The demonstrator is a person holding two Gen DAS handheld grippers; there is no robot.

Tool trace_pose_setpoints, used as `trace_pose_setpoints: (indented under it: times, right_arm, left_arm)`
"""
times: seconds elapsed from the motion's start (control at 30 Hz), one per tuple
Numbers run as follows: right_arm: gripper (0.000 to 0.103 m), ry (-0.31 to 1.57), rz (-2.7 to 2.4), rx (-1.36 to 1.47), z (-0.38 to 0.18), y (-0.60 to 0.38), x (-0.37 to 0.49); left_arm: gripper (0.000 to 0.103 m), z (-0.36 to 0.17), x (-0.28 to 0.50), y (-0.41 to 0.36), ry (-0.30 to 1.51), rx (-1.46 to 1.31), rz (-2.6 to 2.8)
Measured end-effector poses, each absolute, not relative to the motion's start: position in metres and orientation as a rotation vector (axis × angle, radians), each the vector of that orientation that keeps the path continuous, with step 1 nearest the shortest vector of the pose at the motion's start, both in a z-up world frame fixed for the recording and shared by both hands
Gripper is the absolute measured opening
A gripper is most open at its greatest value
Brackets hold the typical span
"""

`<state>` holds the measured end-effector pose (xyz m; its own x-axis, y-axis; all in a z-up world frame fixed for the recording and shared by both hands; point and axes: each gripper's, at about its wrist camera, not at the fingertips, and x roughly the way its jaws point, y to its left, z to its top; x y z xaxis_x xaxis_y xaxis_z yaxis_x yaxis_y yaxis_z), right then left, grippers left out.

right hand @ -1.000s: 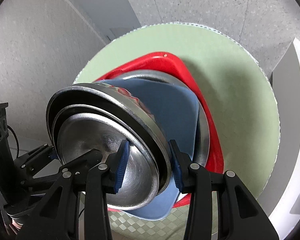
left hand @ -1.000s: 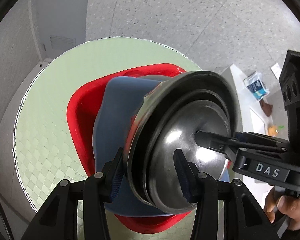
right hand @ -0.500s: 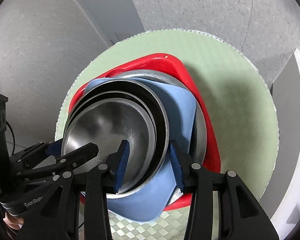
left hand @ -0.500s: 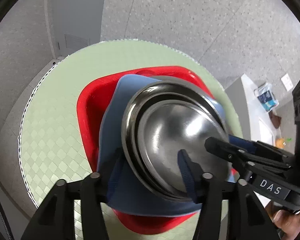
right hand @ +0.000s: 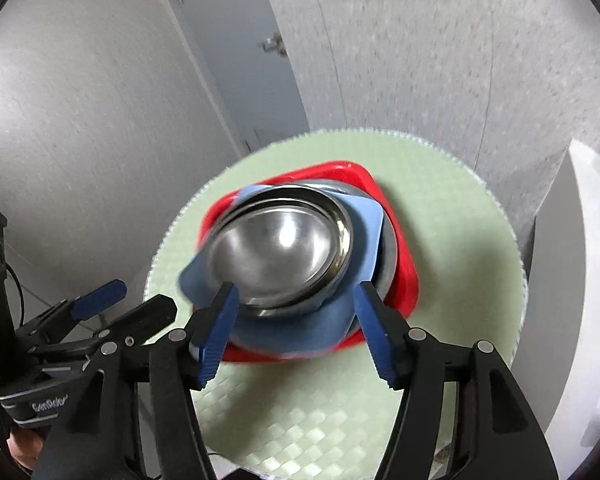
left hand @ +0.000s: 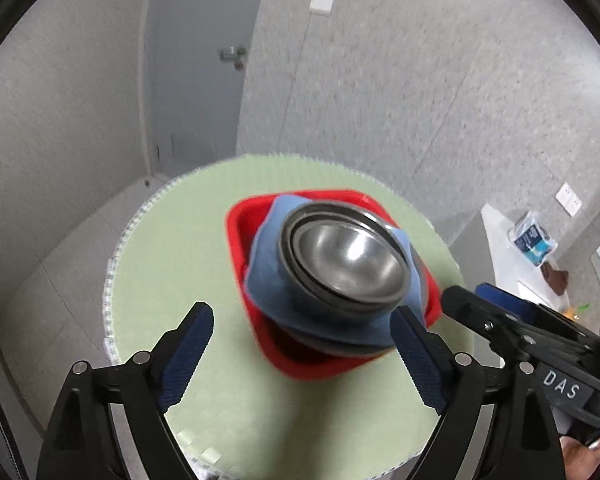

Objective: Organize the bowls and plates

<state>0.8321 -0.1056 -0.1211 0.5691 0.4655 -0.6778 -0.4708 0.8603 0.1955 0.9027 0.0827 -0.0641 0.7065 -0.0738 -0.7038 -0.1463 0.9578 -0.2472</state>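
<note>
With nested steel bowls (left hand: 348, 264) resting on blue plate (left hand: 266, 276) in red tray (left hand: 236, 240), left gripper (left hand: 300, 356) and right gripper (right hand: 296, 328), jaws just widened, gape empty.

Silver steel bowls (left hand: 346, 266) gleam at the frame's centre, nested on a plain blue plate (left hand: 266, 276) inside a glossy red tray (left hand: 240, 236). The round table (left hand: 180, 248) beneath is pale green with a woven diamond check. Both grippers are black with dark blue ribbed pads (right hand: 216, 328). Speckled grey floor (left hand: 440, 80) fills the upper right; a grey door (left hand: 196, 60) stands upper left.
</note>
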Motion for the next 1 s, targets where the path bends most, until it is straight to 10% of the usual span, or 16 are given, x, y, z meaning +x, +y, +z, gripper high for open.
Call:
trace_pose_setpoints:
  times: [1.0]
  right_arm:
    - [0.099,0.337,0.225,0.037,-0.131,-0.076,0.397]
  left_arm:
    - [0.102,-0.083,0.361,0.128,0.346,-0.058,0.051]
